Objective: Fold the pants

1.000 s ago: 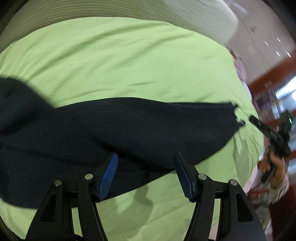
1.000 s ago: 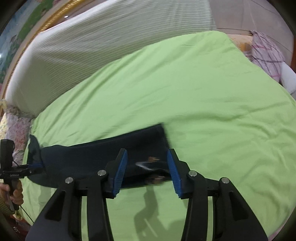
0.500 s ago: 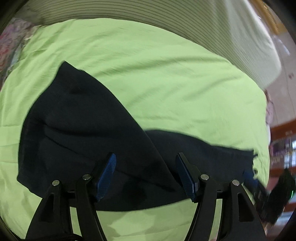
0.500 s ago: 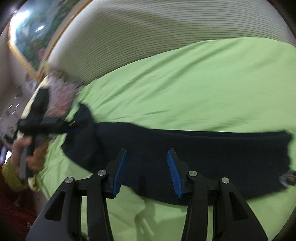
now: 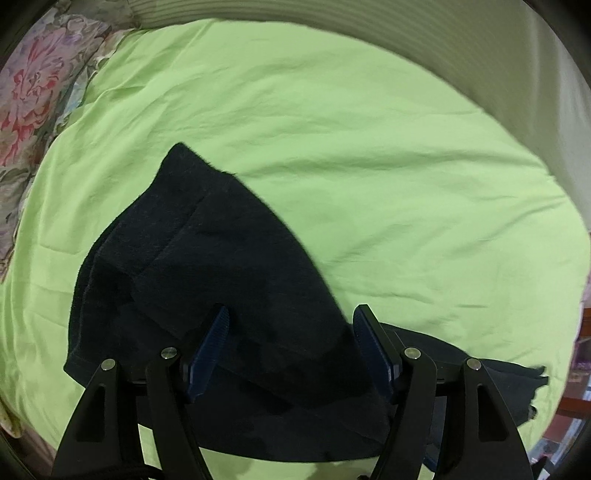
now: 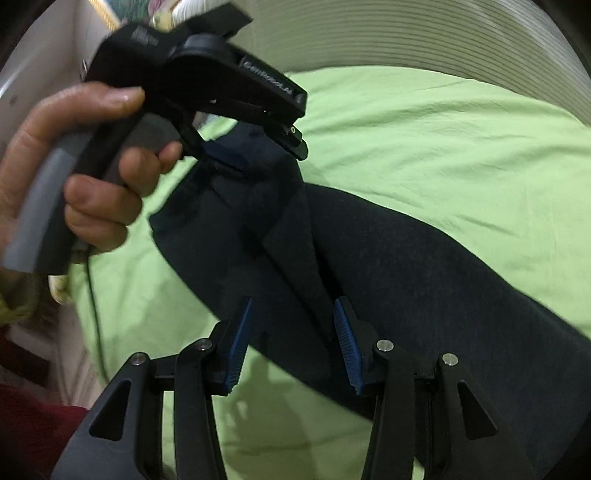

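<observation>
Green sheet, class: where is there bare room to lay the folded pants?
The green sheet lies bare between the dark pants and the striped bedding. It is crowded near both grippers, where the pants lie.

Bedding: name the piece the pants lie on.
The plain green sheet: the dark pants lie on it, while the striped cover and the floral fabric sit beyond its edges.

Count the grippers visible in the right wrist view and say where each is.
2. The right gripper is at the bottom, open over the dark pants. The left gripper, in a hand, is at upper left over the pants' far end.
</observation>
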